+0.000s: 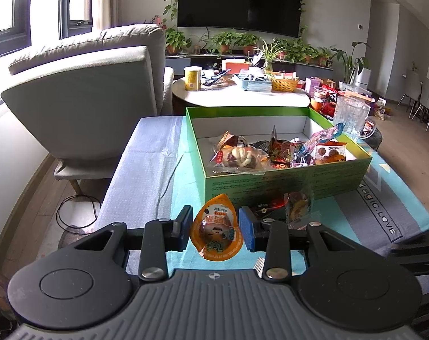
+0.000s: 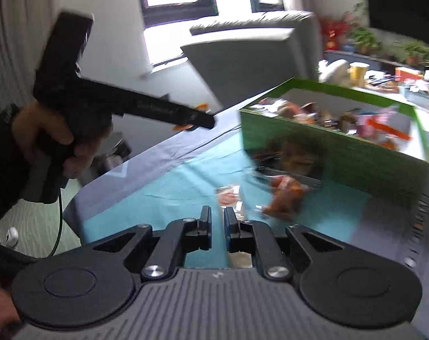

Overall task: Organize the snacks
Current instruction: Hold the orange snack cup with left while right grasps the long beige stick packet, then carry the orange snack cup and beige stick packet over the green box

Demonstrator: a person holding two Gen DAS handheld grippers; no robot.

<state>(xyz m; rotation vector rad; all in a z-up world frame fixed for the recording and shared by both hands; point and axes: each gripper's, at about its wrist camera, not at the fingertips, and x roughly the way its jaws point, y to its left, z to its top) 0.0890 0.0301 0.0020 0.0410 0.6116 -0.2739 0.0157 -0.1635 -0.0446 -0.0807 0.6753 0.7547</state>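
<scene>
The left gripper (image 1: 215, 231) pinches an orange packet (image 1: 217, 229) between its blue pads, held up off the cloth (image 1: 183, 170) just in front of the green box (image 1: 285, 181). The packet's lower edge is hidden behind the gripper's body.

The box stands open on the cloth, and wrapped snacks (image 1: 273, 150) fill its near half; most wrappers overlap, so single items are hard to tell apart. Against the box's near wall lie a clear packet (image 1: 296, 206) and a dark packet (image 1: 264, 208), both partly hidden by the left gripper's right finger.

In the right wrist view everything is smeared by motion. The right gripper (image 2: 217, 221) sits in front of the box (image 2: 327, 153) with its fingers a narrow gap apart and nothing visibly between them. A clear wrapper shows just beyond and under its right finger; whether it touches cannot be told. Blurred snacks (image 2: 282, 195) lie by the box wall. To the left of the box, a hand (image 2: 58, 138) grips the left gripper's handle, and only slivers of the orange packet (image 2: 201, 107) show past its tip.
</scene>
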